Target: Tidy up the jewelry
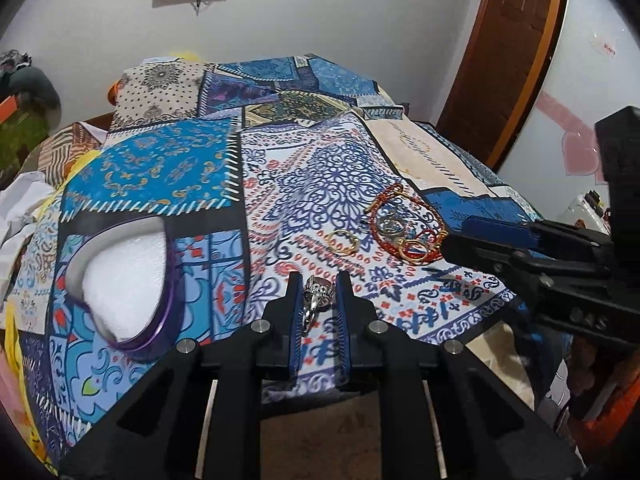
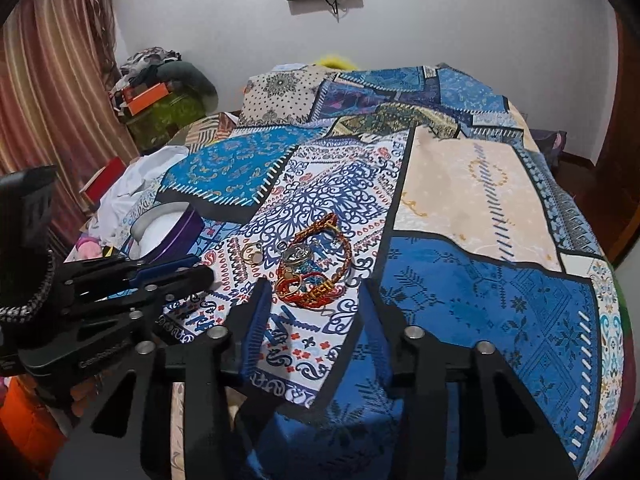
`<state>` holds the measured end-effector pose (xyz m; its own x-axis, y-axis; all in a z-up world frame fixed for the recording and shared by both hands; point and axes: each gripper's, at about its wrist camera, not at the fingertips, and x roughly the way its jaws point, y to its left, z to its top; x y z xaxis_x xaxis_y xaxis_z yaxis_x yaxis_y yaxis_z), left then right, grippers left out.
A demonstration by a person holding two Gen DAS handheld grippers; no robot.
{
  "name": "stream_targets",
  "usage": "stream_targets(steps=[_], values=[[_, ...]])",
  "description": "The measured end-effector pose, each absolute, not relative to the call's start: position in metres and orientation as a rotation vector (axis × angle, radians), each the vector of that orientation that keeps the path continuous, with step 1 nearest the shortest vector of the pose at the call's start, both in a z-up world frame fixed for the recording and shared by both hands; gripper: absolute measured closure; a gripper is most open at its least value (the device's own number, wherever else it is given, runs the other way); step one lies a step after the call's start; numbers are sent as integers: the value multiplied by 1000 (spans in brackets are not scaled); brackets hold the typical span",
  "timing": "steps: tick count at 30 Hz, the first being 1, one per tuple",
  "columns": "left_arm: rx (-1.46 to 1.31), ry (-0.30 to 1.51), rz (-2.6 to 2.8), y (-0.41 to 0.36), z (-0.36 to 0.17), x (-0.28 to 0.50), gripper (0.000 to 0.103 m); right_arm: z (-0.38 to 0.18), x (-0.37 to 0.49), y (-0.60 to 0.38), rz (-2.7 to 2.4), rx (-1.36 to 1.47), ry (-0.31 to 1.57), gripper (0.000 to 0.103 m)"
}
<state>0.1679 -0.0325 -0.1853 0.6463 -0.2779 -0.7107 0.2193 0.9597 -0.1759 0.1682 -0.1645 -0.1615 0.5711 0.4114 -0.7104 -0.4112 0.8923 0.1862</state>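
Left claw: our left claw (image 1: 319,300) is squeezed tight on a shiny silver ring (image 1: 316,298). The ring sits between the two blue pads, up above the bed cover.
Purple box: on the left we see a heart-shaped purple box (image 1: 132,280) with white foam inside. It lies on the bed, well apart from the other jewelry.
Bed: we see a patchwork cover (image 1: 160,168) in blue, white and cream spread over the bed.
Gold rings: a little pair of gold rings (image 1: 342,241) lies on the white and blue patch, just ahead of our left claw.
Bracelet pile: near the gold rings, to their right, we see red and orange thread bracelets (image 1: 400,224) all tangled up, with a silver piece (image 2: 296,256) lying in the middle.
Right claw: our right claw (image 2: 316,308) has its fingers spread wide with nothing in them. It is just in front of the bracelet pile, with one finger at each side of the pile.
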Motion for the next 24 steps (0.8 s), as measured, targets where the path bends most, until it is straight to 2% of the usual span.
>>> stream_targets(steps=[11,16,19,24], values=[[-95,786,-269,-21,-180,161,88,-148,203,-160,466,-21,822,69],[-101,782,-262,-20,-180,162,88,-164,224,-149,510,-58,909,80],[-100,780,-255,-20,-180,162,88,-179,229,-145,540,-66,963,91],[-109,767,-239,-18,-176,160,88,-172,223,-161,568,31,939,97]])
